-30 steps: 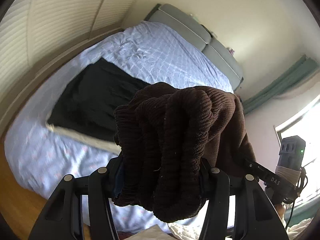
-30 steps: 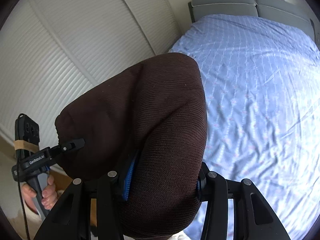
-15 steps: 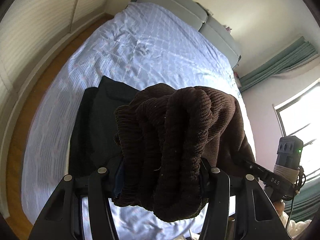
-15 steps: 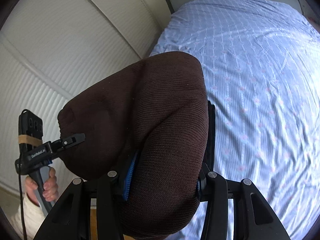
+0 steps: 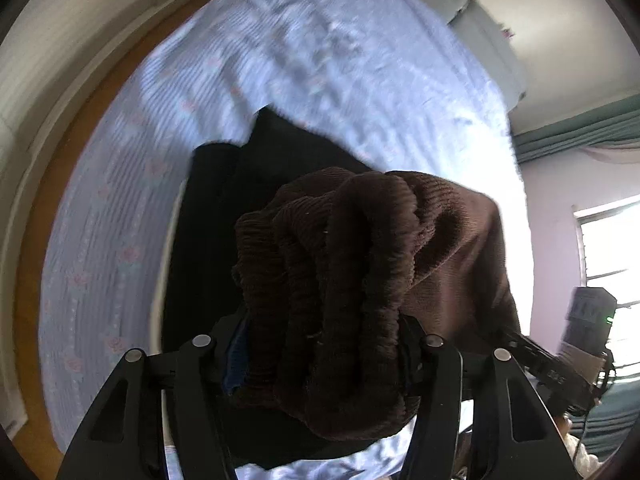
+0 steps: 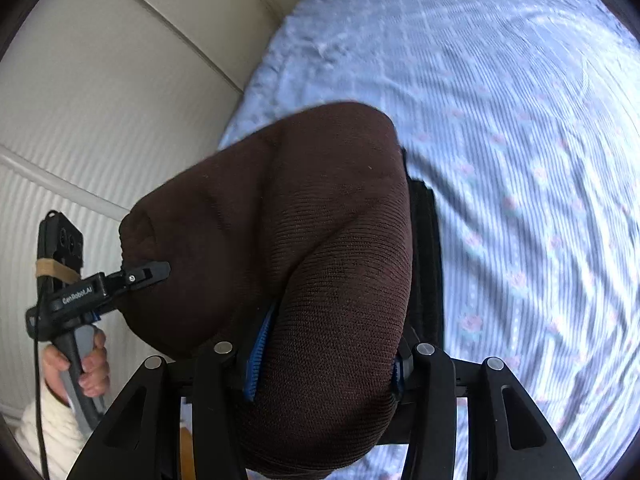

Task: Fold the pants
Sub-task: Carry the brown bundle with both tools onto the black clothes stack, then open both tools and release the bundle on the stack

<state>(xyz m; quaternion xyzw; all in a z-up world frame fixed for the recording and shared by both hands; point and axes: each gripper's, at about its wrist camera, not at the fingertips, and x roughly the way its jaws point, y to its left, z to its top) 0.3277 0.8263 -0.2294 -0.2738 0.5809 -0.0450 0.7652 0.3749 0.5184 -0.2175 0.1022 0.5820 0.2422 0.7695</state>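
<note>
The brown corduroy pants (image 5: 360, 280) are held in the air above the bed by both grippers. My left gripper (image 5: 320, 344) is shut on a bunched, ribbed waistband end. My right gripper (image 6: 324, 356) is shut on a smooth folded part of the same pants (image 6: 304, 240). The left gripper also shows in the right wrist view (image 6: 144, 272), clamped on the cloth's left edge. The right gripper shows at the right edge of the left wrist view (image 5: 536, 356).
A bed with a light blue patterned sheet (image 5: 320, 60) lies below, also in the right wrist view (image 6: 520, 160). A dark folded garment (image 5: 216, 248) lies on it under the pants. A white slatted wardrobe (image 6: 100, 100) stands left; wooden floor (image 5: 36, 220) runs beside the bed. A window (image 5: 608, 248) is at right.
Both grippers have tilted down and moved forward over the bed with the pants. The dark garment now lies directly beneath them. Both grips are unchanged.
</note>
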